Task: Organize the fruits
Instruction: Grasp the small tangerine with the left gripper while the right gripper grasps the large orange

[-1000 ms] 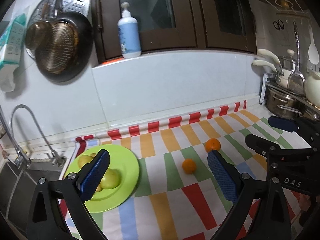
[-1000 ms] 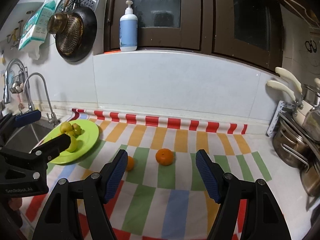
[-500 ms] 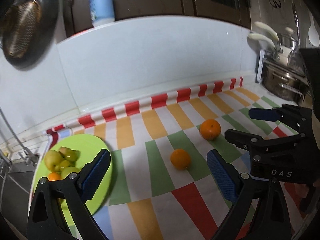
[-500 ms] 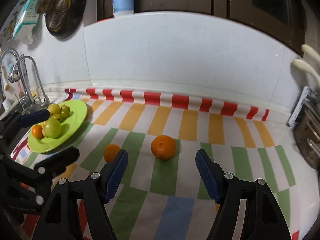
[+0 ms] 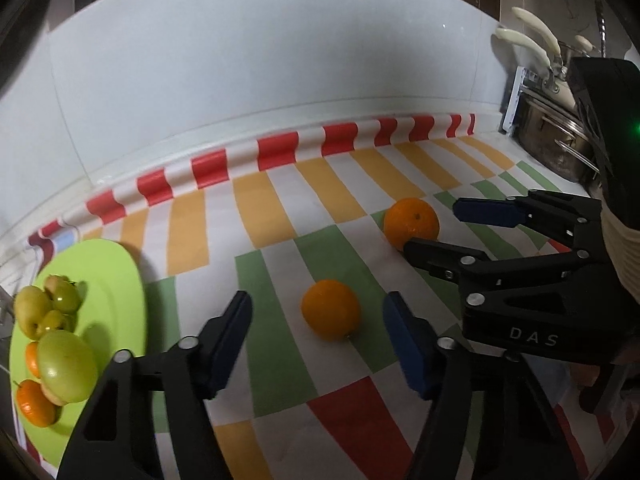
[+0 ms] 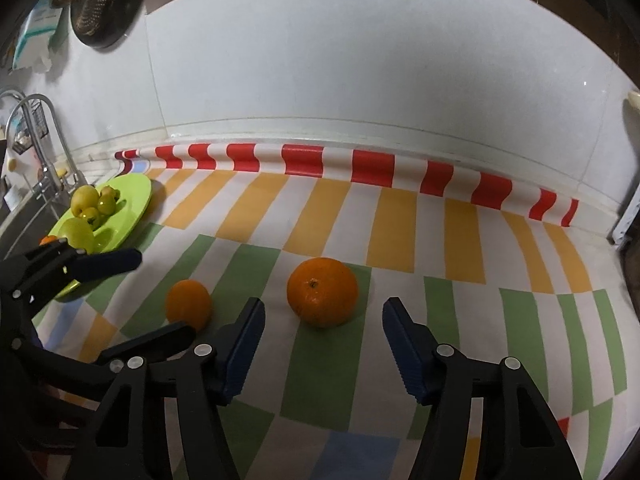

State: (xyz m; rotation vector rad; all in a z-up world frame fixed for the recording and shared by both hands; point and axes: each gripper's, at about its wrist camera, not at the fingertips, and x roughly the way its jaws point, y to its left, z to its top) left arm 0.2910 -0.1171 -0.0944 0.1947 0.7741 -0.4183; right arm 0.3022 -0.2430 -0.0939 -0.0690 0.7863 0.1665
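The left tongs (image 5: 318,344) are closing, their blue pads not yet touching the small orange (image 5: 331,309) that lies just ahead and between them on the surface. The right tongs (image 6: 324,340) are closing too, with the larger orange (image 6: 322,292) just ahead of the gap, its stem end facing the camera; the pads stand clear of it. Each pair is nearer its own fruit: small one to the left, larger one to the right, the two oranges near each other but apart. Both are round, so no long axis matters; what counts is that each fruit sits centred ahead of its tongs, a short push forward and down away. The green plate (image 5: 116,280) lies to the left, holding green apples and small oranges, which I judge to be the destination. The striped cloth (image 6: 400,232) covers the surface up to a white wall; a faucet (image 6: 44,136) stands at far left, pots (image 5: 556,148) at far right
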